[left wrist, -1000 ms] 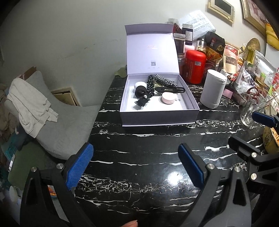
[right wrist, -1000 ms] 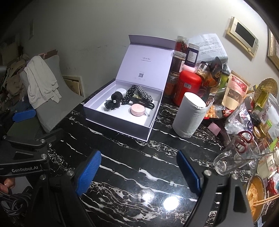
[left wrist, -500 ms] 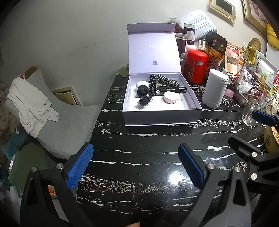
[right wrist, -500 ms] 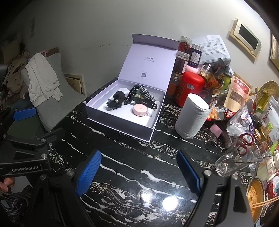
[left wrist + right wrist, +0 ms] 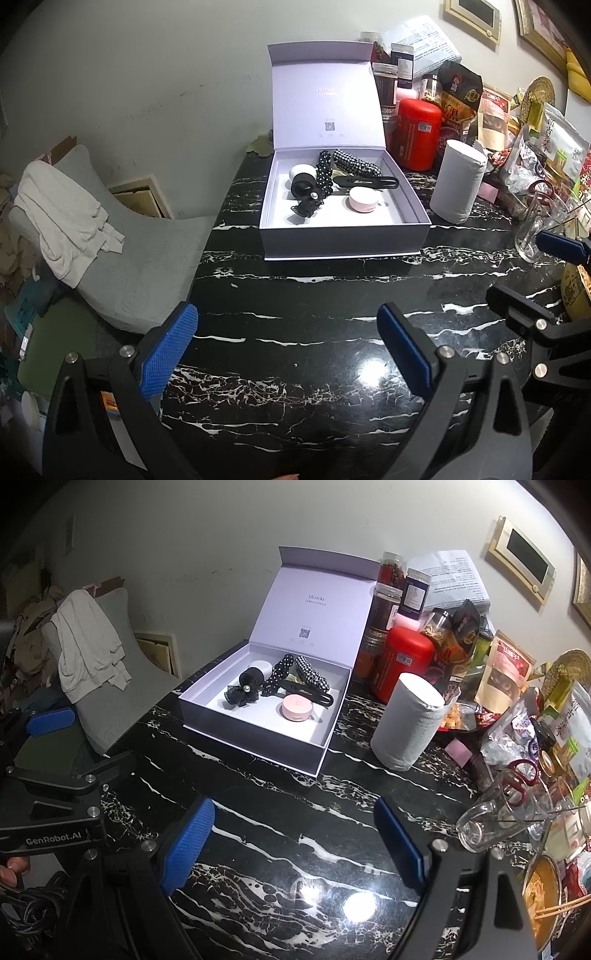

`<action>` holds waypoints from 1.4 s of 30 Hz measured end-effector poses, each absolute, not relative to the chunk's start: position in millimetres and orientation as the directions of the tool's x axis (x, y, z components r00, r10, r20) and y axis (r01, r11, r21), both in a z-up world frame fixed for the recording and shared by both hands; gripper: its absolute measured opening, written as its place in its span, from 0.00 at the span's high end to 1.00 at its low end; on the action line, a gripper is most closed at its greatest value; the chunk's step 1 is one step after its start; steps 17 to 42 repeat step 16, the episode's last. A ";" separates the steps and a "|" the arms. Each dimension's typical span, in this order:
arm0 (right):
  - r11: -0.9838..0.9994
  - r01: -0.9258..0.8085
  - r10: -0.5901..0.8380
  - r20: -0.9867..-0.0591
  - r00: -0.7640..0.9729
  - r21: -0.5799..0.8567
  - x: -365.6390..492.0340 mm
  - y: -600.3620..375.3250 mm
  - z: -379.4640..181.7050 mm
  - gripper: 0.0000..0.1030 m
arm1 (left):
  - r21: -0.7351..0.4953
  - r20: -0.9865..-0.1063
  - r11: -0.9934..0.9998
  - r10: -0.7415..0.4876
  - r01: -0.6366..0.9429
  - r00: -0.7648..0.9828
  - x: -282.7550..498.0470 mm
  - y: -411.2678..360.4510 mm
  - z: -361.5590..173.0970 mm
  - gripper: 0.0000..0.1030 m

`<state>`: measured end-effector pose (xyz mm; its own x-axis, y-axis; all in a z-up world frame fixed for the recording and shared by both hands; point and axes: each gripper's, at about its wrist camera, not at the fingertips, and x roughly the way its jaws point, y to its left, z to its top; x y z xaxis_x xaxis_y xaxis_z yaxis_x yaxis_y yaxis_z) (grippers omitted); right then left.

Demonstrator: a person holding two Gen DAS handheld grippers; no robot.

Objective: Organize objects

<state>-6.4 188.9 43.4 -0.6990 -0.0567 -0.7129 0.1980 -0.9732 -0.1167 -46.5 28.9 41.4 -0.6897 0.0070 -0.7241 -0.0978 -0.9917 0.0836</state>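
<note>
A pale lilac gift box [image 5: 343,240] [image 5: 255,744] stands on the black marble table [image 5: 314,302] with its lid up. Inside lie a pink round case [image 5: 362,199] [image 5: 296,706], a black flat hair clip [image 5: 365,181] [image 5: 306,694], a dotted black scrunchie [image 5: 324,173] [image 5: 275,677], a checked scrunchie [image 5: 356,166] [image 5: 310,672], a black bow clip [image 5: 306,207] [image 5: 240,696] and a black-and-white jar [image 5: 303,181] [image 5: 253,674]. My left gripper [image 5: 286,350] and right gripper [image 5: 293,840] hover open over the near table, both empty and well short of the box.
A white paper roll [image 5: 458,184] [image 5: 406,725] stands right of the box, a red canister [image 5: 419,134] [image 5: 400,661] behind it. Jars, snack bags and a glass mug [image 5: 495,812] crowd the right side. A grey chair with a draped cloth [image 5: 62,218] sits left of the table.
The view in both cameras drifted slightly, so the box sits a little further right in the frames. Both grippers stay open and nothing was picked up.
</note>
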 end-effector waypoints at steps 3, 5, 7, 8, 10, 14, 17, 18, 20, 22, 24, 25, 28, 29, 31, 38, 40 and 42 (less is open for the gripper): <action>-0.973 0.200 -0.057 -0.717 -0.695 -0.117 -6.8 188.6 41.5 0.14 | 0.087 -0.728 -0.991 0.003 -0.097 -0.686 -47.0 29.0 39.6 0.05; -0.973 0.199 -0.055 -0.718 -0.694 -0.119 -7.1 188.4 40.6 0.14 | 0.084 -0.731 -0.992 0.006 -0.099 -0.682 -47.8 29.0 38.2 0.05; -0.973 0.199 -0.054 -0.720 -0.692 -0.118 -7.8 188.8 39.8 0.14 | 0.076 -0.735 -0.992 0.013 -0.102 -0.678 -48.5 28.3 36.9 0.05; -0.973 0.199 -0.054 -0.721 -0.691 -0.118 -8.0 189.0 39.5 0.14 | 0.075 -0.735 -0.992 0.015 -0.103 -0.677 -48.6 28.2 36.4 0.05; -0.973 0.200 -0.054 -0.722 -0.689 -0.118 -8.6 188.8 38.9 0.14 | 0.076 -0.733 -0.992 0.015 -0.104 -0.680 -48.6 28.4 35.6 0.05; -0.972 0.201 -0.054 -0.726 -0.686 -0.118 -9.5 188.7 37.0 0.14 | 0.081 -0.728 -0.991 0.013 -0.104 -0.686 -47.8 29.3 35.1 0.05; -0.972 0.201 -0.054 -0.728 -0.684 -0.117 -10.0 188.9 35.8 0.14 | 0.075 -0.732 -0.991 0.018 -0.107 -0.682 -48.7 29.3 34.2 0.05; -0.972 0.201 -0.054 -0.728 -0.684 -0.117 -10.0 188.9 35.8 0.14 | 0.075 -0.732 -0.991 0.018 -0.107 -0.682 -48.7 29.3 34.2 0.05; -0.972 0.201 -0.054 -0.728 -0.684 -0.117 -10.0 188.9 35.8 0.14 | 0.075 -0.732 -0.991 0.018 -0.107 -0.682 -48.7 29.3 34.2 0.05; -0.972 0.201 -0.054 -0.728 -0.684 -0.117 -10.0 188.9 35.8 0.14 | 0.075 -0.732 -0.991 0.018 -0.107 -0.682 -48.7 29.3 34.2 0.05; -0.972 0.201 -0.054 -0.728 -0.684 -0.117 -10.0 188.9 35.8 0.14 | 0.075 -0.732 -0.991 0.018 -0.107 -0.682 -48.7 29.3 34.2 0.05; -0.972 0.201 -0.054 -0.728 -0.684 -0.117 -10.0 188.9 35.8 0.14 | 0.075 -0.732 -0.991 0.018 -0.107 -0.682 -48.7 29.3 34.2 0.05; -0.972 0.201 -0.054 -0.728 -0.684 -0.117 -10.0 188.9 35.8 0.14 | 0.075 -0.732 -0.991 0.018 -0.107 -0.682 -48.7 29.3 34.2 0.05; -0.972 0.201 -0.054 -0.728 -0.684 -0.117 -10.0 188.9 35.8 0.14 | 0.075 -0.732 -0.991 0.018 -0.107 -0.682 -48.7 29.3 34.2 0.05; -0.972 0.201 -0.054 -0.728 -0.684 -0.117 -10.0 188.9 35.8 0.14 | 0.075 -0.732 -0.991 0.018 -0.107 -0.682 -48.7 29.3 34.2 0.05; -0.972 0.201 -0.054 -0.728 -0.684 -0.117 -10.0 188.9 35.8 0.14 | 0.075 -0.732 -0.991 0.018 -0.107 -0.682 -48.7 29.3 34.2 0.05; -0.972 0.201 -0.054 -0.728 -0.684 -0.117 -10.0 188.9 35.8 0.14 | 0.075 -0.732 -0.991 0.018 -0.107 -0.682 -48.7 29.3 34.2 0.05; -0.972 0.201 -0.054 -0.728 -0.684 -0.117 -10.0 188.9 35.8 0.14 | 0.075 -0.732 -0.991 0.018 -0.107 -0.682 -48.7 29.3 34.2 0.05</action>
